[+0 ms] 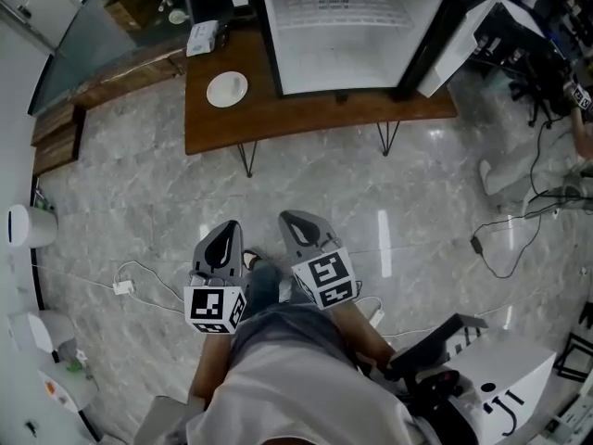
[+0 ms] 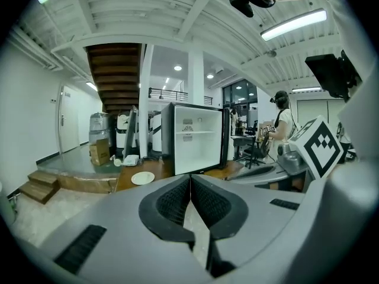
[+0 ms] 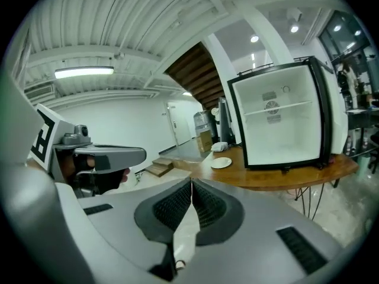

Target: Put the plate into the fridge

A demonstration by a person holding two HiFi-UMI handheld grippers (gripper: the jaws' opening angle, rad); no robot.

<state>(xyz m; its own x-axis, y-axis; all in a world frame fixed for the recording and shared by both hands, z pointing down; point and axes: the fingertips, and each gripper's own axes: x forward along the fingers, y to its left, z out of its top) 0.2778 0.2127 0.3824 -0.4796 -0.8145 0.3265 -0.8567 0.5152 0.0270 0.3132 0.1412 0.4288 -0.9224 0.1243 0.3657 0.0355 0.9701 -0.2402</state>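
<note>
An open office-cum-lab — ceiling strip light (image 2: 294, 23), trailing floor cables (image 1: 505, 239), a desk (image 2: 240, 138), a wooden staircase (image 2: 115, 76).

Fridge (image 1: 352, 35) cut off at top edge; box (image 1: 202, 37) on table (image 1: 306, 114) too sm. to ID.

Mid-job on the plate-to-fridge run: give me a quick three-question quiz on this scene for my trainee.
1. Where does the plate lie? A: on the wooden table, beside the fridge; B: on a fridge shelf; C: on the floor.
2. True or false: the fridge stands open, its white inside in view.
3. Fill in: the jaws of the left tool and the right tool are ___, with nothing between them.
Key: 1 A; 2 true; 3 shut.
</note>
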